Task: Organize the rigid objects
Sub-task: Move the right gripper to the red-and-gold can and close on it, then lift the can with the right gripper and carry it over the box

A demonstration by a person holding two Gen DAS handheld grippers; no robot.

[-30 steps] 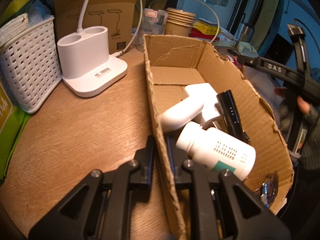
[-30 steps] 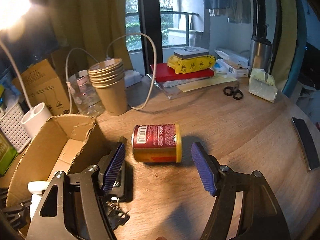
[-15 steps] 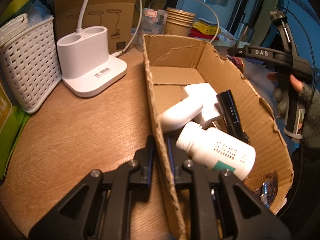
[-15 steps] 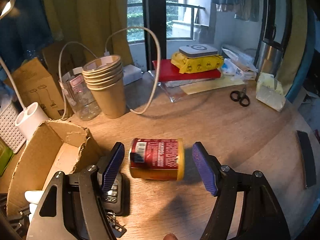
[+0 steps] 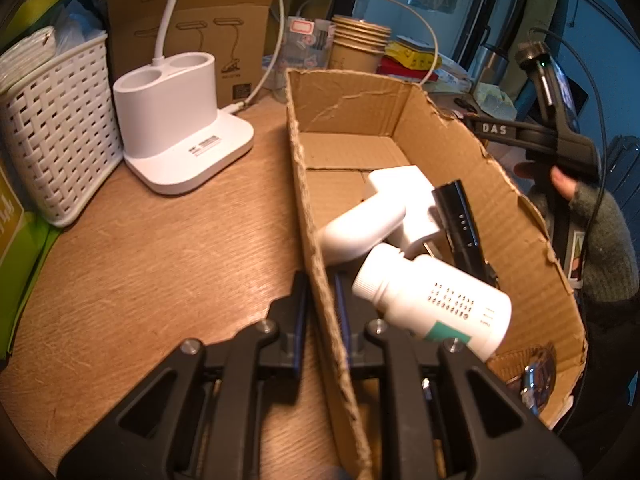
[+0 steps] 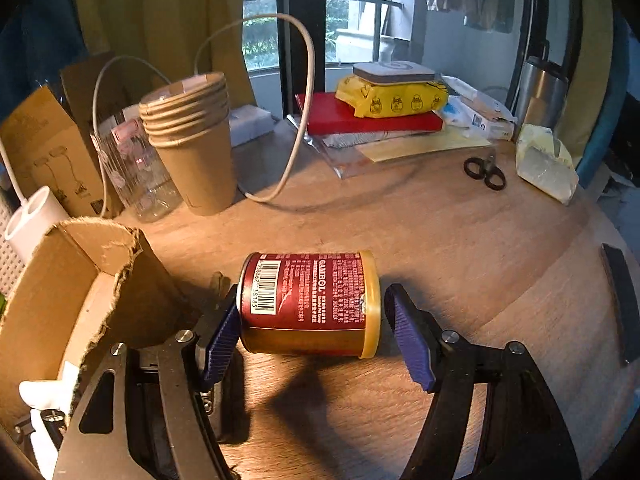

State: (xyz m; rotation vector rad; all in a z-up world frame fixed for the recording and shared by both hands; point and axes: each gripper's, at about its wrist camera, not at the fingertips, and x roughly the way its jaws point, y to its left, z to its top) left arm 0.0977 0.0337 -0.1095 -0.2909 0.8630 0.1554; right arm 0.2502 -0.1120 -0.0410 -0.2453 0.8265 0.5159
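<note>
My left gripper [image 5: 322, 300] is shut on the left wall of the open cardboard box [image 5: 316, 216]. Inside the box lie a white bottle [image 5: 432, 308], a white plastic device [image 5: 384, 212] and a black bar [image 5: 460, 220]. In the right wrist view a red can with a gold lid [image 6: 308, 304] lies on its side on the wooden table [image 6: 440, 248]. My right gripper [image 6: 312, 328] is open with the can between its purple pads [image 6: 408, 340]; the left pad is at the can's base, the right one a little apart from the lid. The box corner [image 6: 100, 272] stands just left.
A white lamp base [image 5: 180, 120] and white basket [image 5: 52, 128] stand left of the box. Stacked paper cups [image 6: 192, 140], a clear jar [image 6: 136, 168], a looping cable [image 6: 296, 120], books [image 6: 372, 120], scissors [image 6: 484, 172] and a black strip [image 6: 620, 300] lie around the can.
My right gripper has moved forward so the can now sits between its pads. The left gripper holds still on the box wall.
</note>
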